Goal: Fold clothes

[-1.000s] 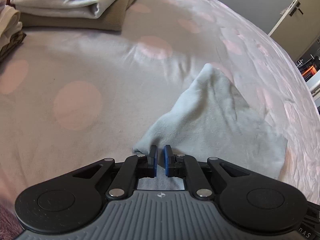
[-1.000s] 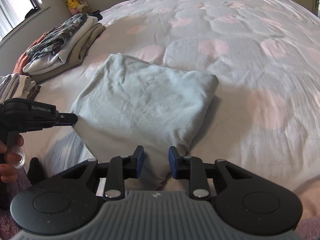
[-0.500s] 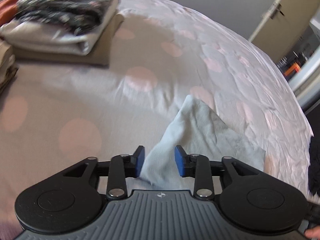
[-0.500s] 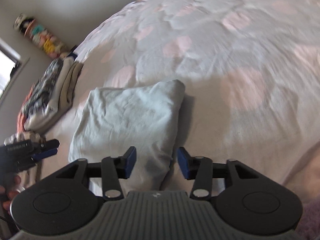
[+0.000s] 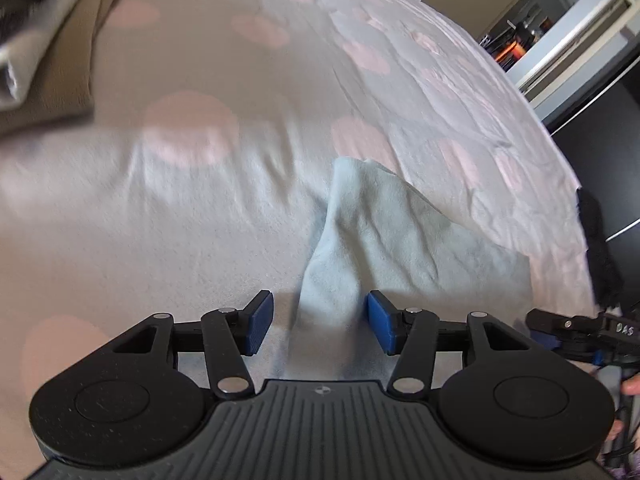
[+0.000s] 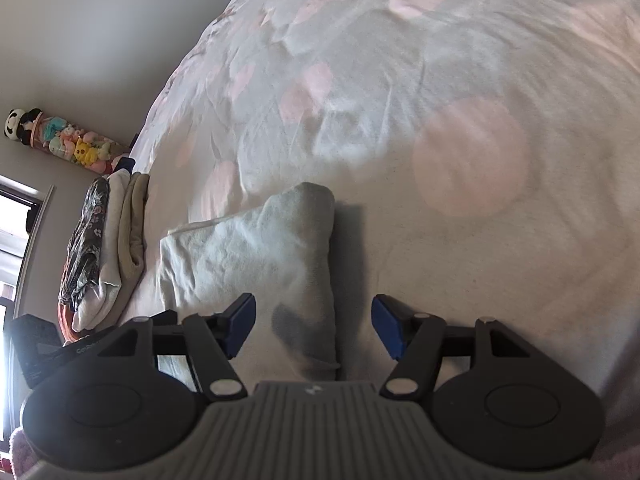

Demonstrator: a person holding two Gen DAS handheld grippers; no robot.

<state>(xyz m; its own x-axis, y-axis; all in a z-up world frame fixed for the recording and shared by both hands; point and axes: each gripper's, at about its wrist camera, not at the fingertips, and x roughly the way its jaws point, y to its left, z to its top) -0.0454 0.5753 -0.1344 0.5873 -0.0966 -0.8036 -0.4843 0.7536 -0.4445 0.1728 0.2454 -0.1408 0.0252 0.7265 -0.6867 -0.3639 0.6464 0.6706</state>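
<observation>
Bed (image 6: 480,260), pink-dotted cover; folded pale-blue garment (image 6: 256,248) near front edge.
Both hand-held grippers released: left hand-held gripper (image 5: 320,322), right hand-held gripper (image 6: 314,328). Folded stack (image 6: 108,252) at left edge.

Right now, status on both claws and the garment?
Left claw open, straddling an edge of the light blue folded garment. Right claw open over its other end. Garment flat on the bedspread. Folded pile clear.

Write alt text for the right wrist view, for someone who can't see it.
The right tool is open over the near edge of a folded pale blue garment lying on a bedspread with pink dots. A stack of folded clothes sits at the left, with stuffed toys against the wall behind.
</observation>
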